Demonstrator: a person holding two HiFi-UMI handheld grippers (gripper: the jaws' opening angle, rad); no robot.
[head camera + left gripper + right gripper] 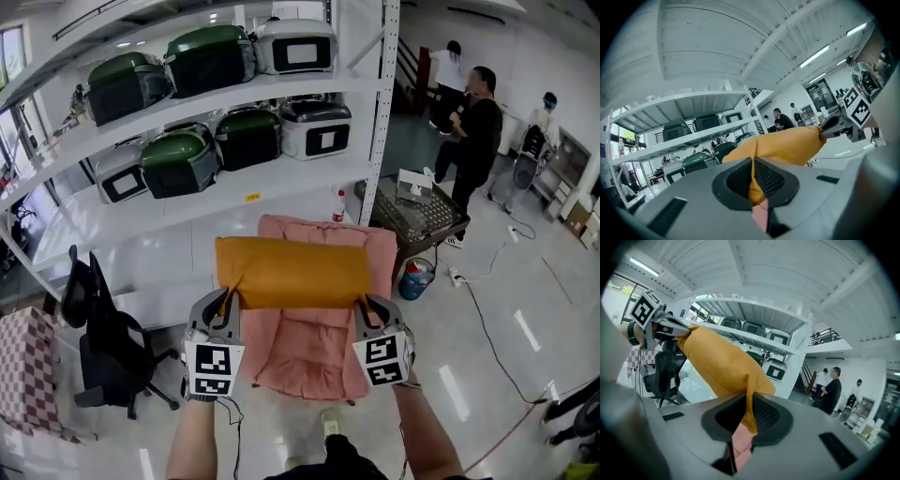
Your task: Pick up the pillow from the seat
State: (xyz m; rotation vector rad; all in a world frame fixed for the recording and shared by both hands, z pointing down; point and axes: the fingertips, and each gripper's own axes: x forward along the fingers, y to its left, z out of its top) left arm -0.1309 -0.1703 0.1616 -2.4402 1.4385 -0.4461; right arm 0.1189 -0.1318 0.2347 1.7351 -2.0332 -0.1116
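An orange-yellow pillow [292, 272] hangs in the air above the pink seat [314, 352], stretched level between my two grippers. My left gripper [228, 298] is shut on the pillow's near left corner, and my right gripper [362, 302] is shut on its near right corner. In the left gripper view the pillow [780, 146] runs from the jaws toward the other gripper, with a fold of fabric pinched between the pads. The right gripper view shows the same pillow [724, 365] pinched at its corner, with the pink seat [740, 440] glimpsed below.
White metal shelving [234, 183] with green and white cases stands behind the seat. A black office chair [103, 337] is at the left, a checked cushion [26, 370] further left. A wire cart [422, 220] and a blue bucket [415, 278] sit at the right. People [476, 127] stand beyond.
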